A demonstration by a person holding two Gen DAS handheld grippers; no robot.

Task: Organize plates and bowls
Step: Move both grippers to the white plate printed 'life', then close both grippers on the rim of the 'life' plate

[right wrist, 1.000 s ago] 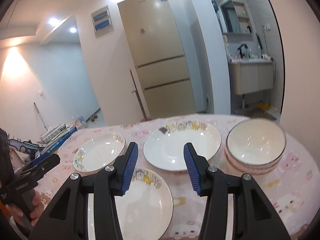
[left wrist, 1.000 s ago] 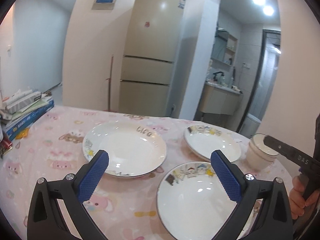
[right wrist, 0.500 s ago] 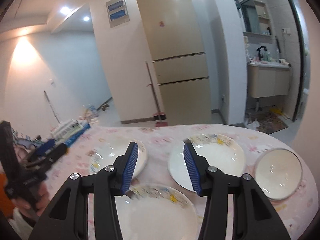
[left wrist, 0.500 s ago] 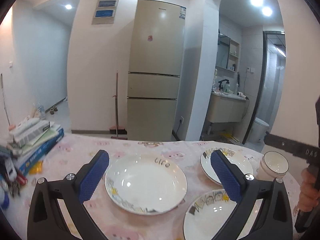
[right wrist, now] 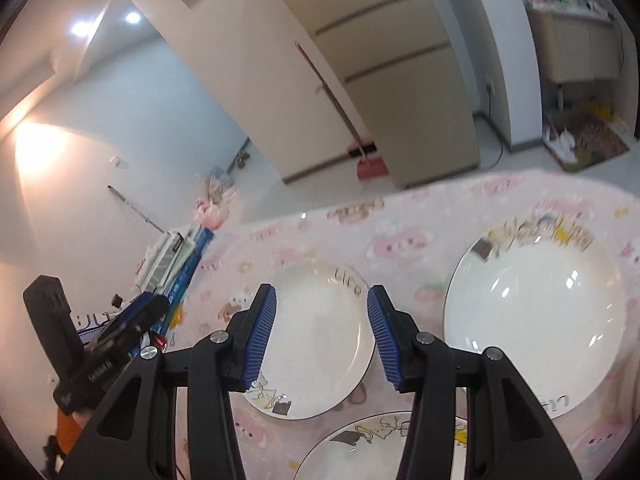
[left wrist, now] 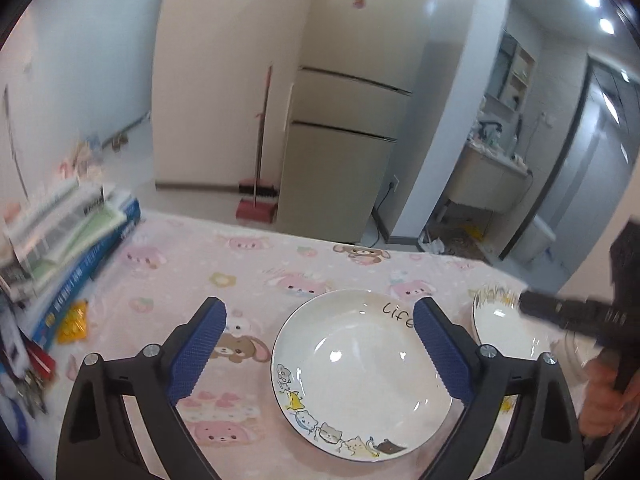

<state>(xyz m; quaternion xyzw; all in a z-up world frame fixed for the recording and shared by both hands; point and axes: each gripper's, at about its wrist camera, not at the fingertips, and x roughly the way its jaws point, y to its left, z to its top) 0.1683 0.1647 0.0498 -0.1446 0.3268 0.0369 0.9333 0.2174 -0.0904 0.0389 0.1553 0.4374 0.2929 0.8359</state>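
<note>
Three plates lie separately on the pink tablecloth (left wrist: 280, 264), nothing stacked yet: the "Life" plate (left wrist: 362, 364) sits under the left gripper (left wrist: 320, 354), jaws spread wide and empty; the right gripper (right wrist: 320, 336) hovers released above it too. No bowls visible.

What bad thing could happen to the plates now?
The left gripper is open, its fingers straddling the left plate's rim; a poor grip might let the glossy plate slip. Three plates lie close together, so lifting it may knock the right plate or near plate. The books crowd the left edge.
</note>
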